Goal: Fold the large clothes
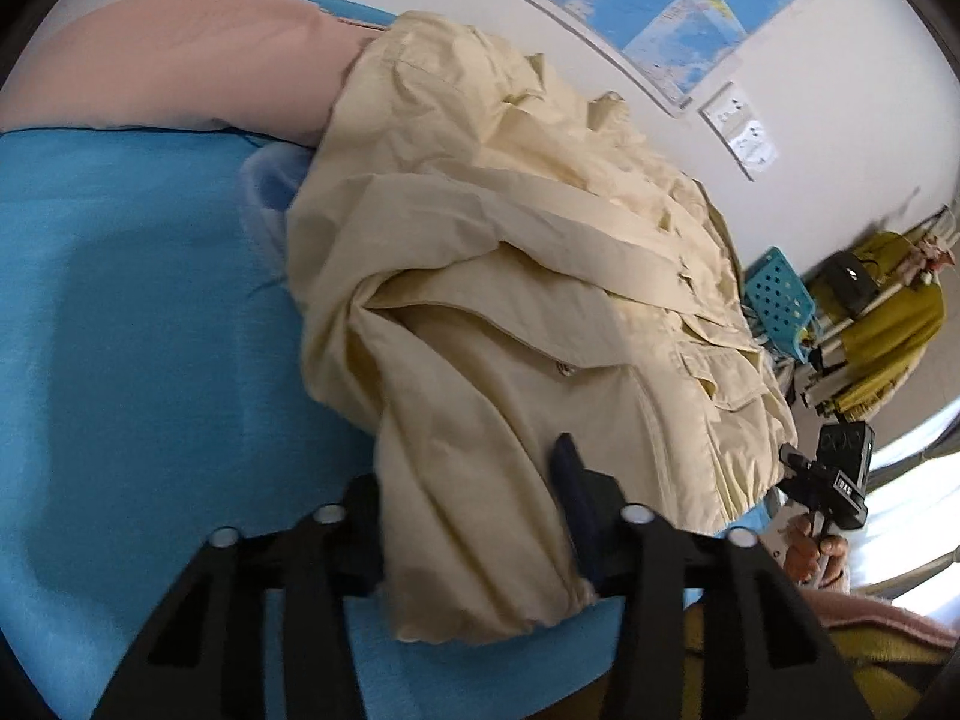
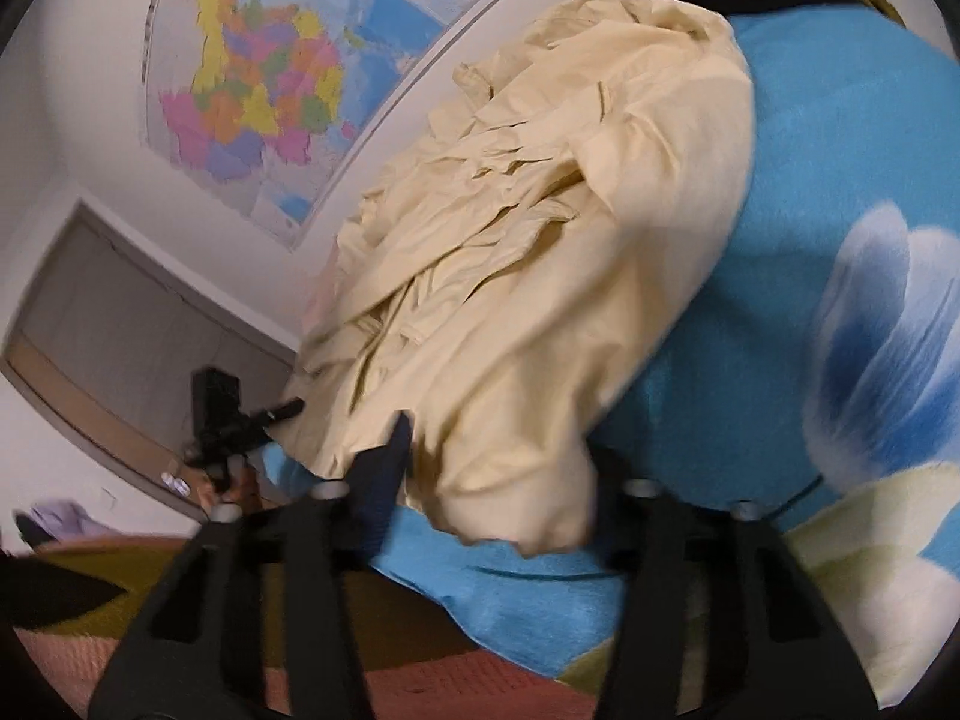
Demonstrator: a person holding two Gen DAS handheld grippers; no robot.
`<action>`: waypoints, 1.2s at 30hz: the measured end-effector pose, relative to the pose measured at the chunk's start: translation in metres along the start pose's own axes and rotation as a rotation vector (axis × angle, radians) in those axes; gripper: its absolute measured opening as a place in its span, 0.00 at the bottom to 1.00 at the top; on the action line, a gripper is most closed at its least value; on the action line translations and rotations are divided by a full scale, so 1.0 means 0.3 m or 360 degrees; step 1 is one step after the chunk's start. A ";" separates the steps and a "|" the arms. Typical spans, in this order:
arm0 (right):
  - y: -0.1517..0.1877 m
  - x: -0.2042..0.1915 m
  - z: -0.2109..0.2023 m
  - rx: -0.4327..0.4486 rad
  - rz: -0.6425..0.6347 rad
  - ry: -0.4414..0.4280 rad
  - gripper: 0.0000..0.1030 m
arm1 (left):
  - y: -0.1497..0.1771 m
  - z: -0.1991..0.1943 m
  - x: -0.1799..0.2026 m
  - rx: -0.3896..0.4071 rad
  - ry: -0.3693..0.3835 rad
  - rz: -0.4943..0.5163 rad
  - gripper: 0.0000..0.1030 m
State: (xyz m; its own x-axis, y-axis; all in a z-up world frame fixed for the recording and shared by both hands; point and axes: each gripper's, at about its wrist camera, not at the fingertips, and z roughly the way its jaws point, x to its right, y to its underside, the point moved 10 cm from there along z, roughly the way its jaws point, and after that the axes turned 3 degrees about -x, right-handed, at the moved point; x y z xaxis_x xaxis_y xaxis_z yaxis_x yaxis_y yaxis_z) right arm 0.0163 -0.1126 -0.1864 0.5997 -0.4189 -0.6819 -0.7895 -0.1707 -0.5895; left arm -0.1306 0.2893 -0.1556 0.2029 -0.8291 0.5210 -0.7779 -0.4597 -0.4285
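Both tools clamped on the near edge of a cream shirt heaped on a bed.

Left tool [image 1: 474, 504]: fingers closed across a fold of the cream shirt [image 1: 510, 276], cloth bunched between them and spilling below the jaws. Right tool [image 2: 498, 468]: likewise closed on a gathered lobe of the same shirt [image 2: 540, 252]; its right finger is hidden behind cloth. Each tool appears in the other's view at the opposite side of the garment, so the two grips are spread along one edge, judged to be for lifting and spreading it flat. The shirt lies crumpled, collar and pocket flaps uppermost, on a blue blanket [image 1: 120, 330] covering the bed, with a pink pillow [image 1: 180, 54] beyond. No fold is formed yet. A wall map [image 2: 252, 72] hangs behind.
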 end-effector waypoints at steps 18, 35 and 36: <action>-0.053 -0.313 -0.241 0.0327 -0.0209 -0.0307 0.13 | -0.022 -0.270 0.145 0.0206 0.0200 0.0024 0.17; -0.407 -0.319 -0.291 0.0545 -0.0090 -0.0345 0.13 | -0.353 -0.328 0.240 0.0220 0.0236 0.0012 0.18; -0.440 -0.313 -0.286 0.0558 -0.0074 -0.0334 0.13 | -0.379 -0.326 0.245 0.0219 0.0230 0.0015 0.18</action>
State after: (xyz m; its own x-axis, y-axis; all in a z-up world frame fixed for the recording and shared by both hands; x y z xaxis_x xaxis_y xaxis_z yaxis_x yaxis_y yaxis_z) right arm 0.0530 -0.1271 -0.0073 0.6758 -0.2209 -0.7033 -0.6905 0.1441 -0.7088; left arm -0.0855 0.3117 0.0037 0.1007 -0.7840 0.6125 -0.6887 -0.4992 -0.5258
